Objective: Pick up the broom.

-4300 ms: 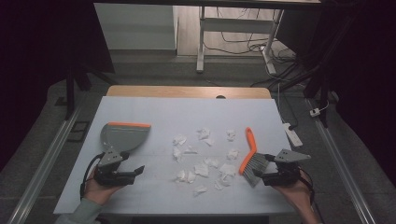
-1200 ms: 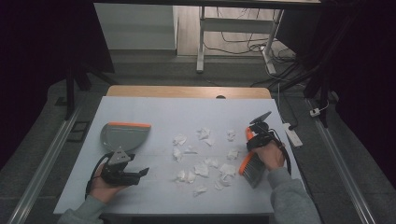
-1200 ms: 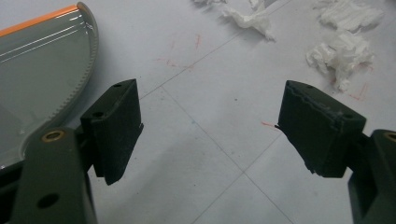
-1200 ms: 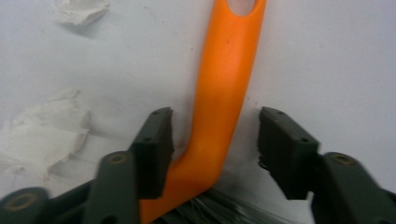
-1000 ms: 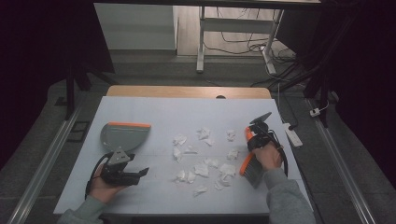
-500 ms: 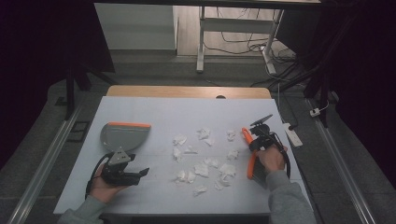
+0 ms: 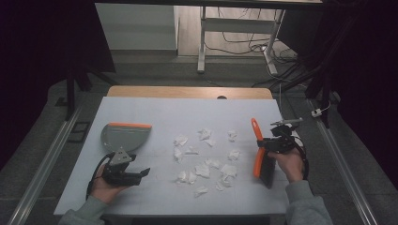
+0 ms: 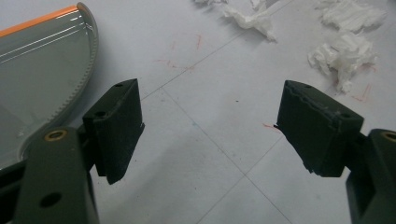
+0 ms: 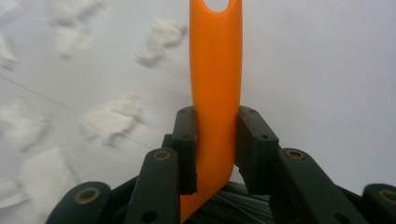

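Brush gripped, dustpan waiting

Your right hand-held gripper (image 7: pixel 271 144) clamped the orange-handled hand brush (image 7: pixel 257 149) just right of the scattered white paper scraps (image 7: pixel 205 164); your left hand-held gripper (image 7: pixel 133 174) stood wide open and empty, just below the grey dustpan (image 7: pixel 123 137) left of them.

On the desk (image 7: pixel 155 105) my dustpan (image 7: pixel 124 137) lies at the left, just beyond my left gripper (image 7: pixel 136 174). Scraps of tissue (image 7: pixel 206 164) are scattered across the middle. At the right, my right gripper (image 7: pixel 268 143) holds the brush (image 7: pixel 257 150) by its handle, bristles nearest me, just right of the scraps.
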`<state>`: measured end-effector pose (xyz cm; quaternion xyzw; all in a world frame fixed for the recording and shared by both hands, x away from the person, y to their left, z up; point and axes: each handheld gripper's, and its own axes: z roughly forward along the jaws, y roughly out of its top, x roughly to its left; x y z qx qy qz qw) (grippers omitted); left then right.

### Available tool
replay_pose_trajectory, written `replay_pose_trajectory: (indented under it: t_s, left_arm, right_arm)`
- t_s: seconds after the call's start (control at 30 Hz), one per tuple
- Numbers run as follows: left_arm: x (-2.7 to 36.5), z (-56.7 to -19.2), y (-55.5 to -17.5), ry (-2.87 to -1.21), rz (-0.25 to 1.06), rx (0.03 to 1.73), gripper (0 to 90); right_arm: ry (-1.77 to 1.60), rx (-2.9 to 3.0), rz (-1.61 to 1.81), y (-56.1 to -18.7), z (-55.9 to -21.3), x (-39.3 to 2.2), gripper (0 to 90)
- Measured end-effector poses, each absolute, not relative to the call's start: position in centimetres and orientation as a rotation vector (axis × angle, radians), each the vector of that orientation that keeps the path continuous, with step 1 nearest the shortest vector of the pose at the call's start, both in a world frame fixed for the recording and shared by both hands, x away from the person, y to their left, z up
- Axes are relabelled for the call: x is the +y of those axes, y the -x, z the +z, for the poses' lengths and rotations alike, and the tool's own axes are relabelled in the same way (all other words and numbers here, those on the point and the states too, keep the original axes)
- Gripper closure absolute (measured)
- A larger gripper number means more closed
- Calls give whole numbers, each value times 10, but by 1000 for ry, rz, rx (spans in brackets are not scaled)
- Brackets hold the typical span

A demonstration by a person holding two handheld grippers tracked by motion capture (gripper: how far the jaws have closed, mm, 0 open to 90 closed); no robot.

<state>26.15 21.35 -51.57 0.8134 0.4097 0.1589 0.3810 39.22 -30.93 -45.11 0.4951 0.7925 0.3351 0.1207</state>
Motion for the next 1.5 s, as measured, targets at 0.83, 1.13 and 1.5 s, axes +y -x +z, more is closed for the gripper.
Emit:
replay_pose_trajectory:
  t_s: [0.83, 1.13, 1.5]
  left_arm:
    - [207, -518, -264, -2079, 388, 1045, 236]
    - [196, -509, -265, -2057, 397, 1000, 236]
    - [161, -487, -270, -2017, 383, 908, 236]
  right_arm:
    - [-1207, 1851, 1671, -363, -429, -339, 708]
    - [-1206, 1840, 1740, -361, -425, -325, 708]
    - [-1186, 1865, 1860, -359, -433, -289, 708]
